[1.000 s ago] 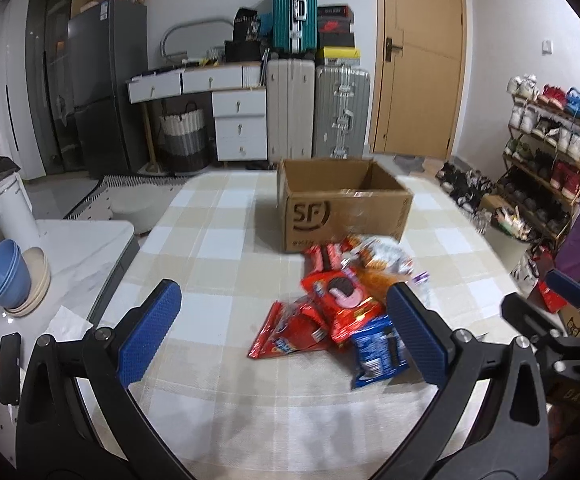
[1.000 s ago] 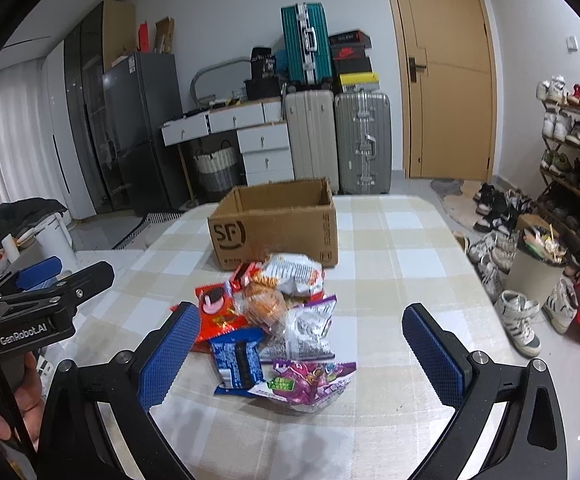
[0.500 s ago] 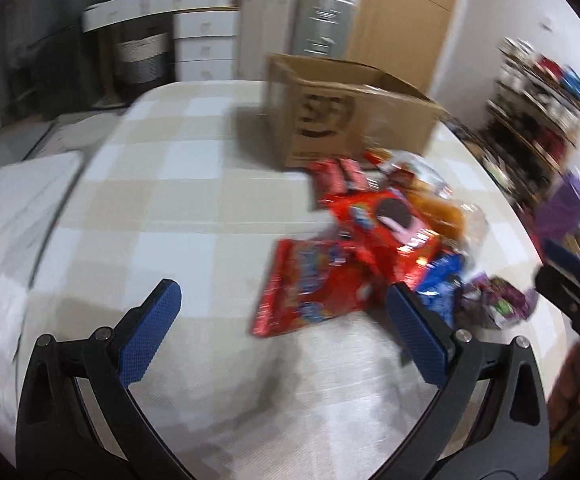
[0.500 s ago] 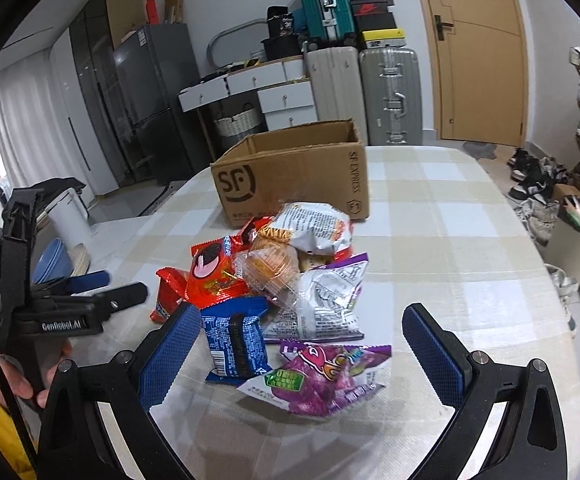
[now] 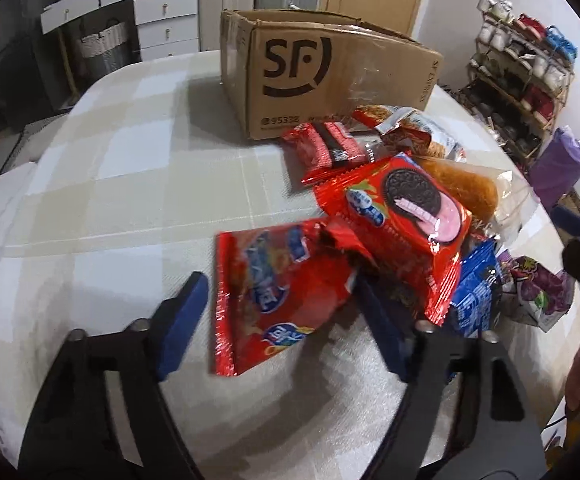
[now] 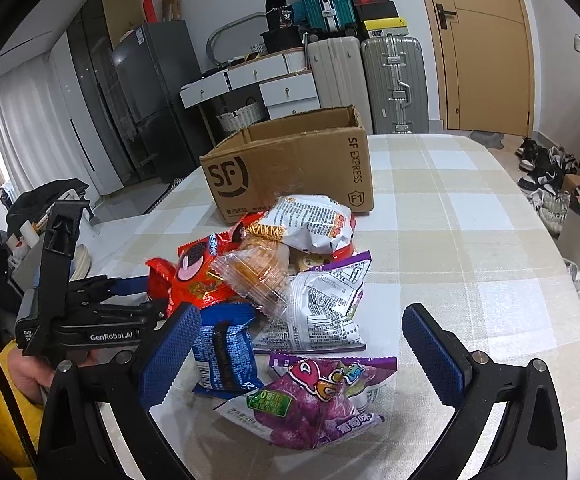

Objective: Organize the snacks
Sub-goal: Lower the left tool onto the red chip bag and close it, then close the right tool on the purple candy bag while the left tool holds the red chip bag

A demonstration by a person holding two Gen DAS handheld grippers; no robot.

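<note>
A pile of snack packets lies on the checked table in front of an open SF cardboard box point(image 5: 330, 76), which also shows in the right wrist view point(image 6: 290, 168). My left gripper point(image 5: 280, 312) is open, its fingers on either side of a flat red snack bag point(image 5: 266, 296) at the pile's near edge. A red Oreo pack point(image 5: 398, 220) lies just behind it. My right gripper point(image 6: 300, 348) is open, low over a purple snack bag point(image 6: 318, 400), with a blue Oreo pack point(image 6: 222, 356) by its left finger. The left gripper shows at the left of the right wrist view point(image 6: 130, 296).
The pile also holds a white chip bag point(image 6: 310, 220), a clear-wrapped bun point(image 6: 258, 272) and a white-and-purple bag point(image 6: 322, 308). The checked tablecloth point(image 6: 470, 240) stretches to the right. Suitcases, drawers and a door stand behind; a shoe rack point(image 5: 526, 72) is to the right.
My left gripper has dropped down and forward to the pile, its fingers narrowing around the red bag. My right gripper has moved closer and lower over the purple bag.
</note>
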